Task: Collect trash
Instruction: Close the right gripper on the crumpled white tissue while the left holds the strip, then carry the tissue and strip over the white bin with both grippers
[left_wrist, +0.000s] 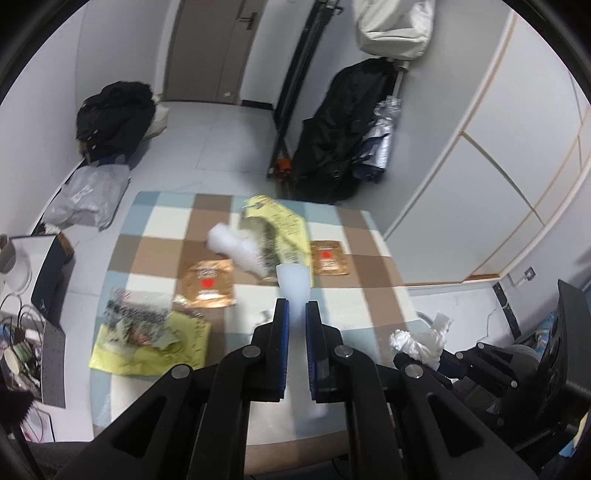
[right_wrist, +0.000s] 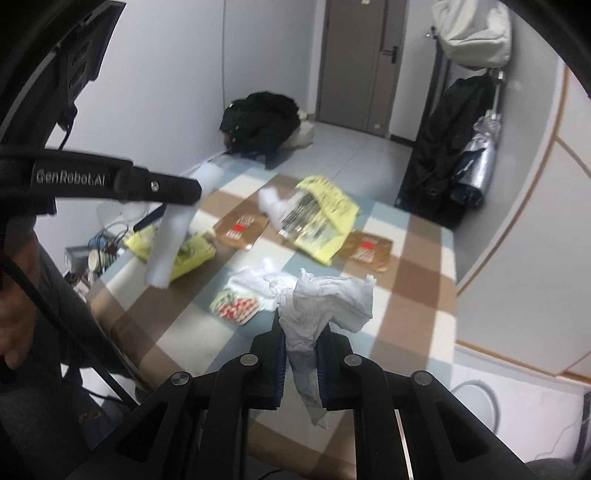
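Home room: door (left_wrist: 218, 48), hung coats (left_wrist: 340, 125)

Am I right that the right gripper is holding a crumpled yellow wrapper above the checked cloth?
Not quite: the right gripper is shut on a crumpled white tissue, not a yellow wrapper, as the right wrist view shows. It does hang above the checked cloth.

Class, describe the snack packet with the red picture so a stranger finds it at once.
Start at the checked tablecloth. Near its front edge, just beyond the right gripper and beside white crumpled paper, lies the snack packet. It alone shows red and green print.
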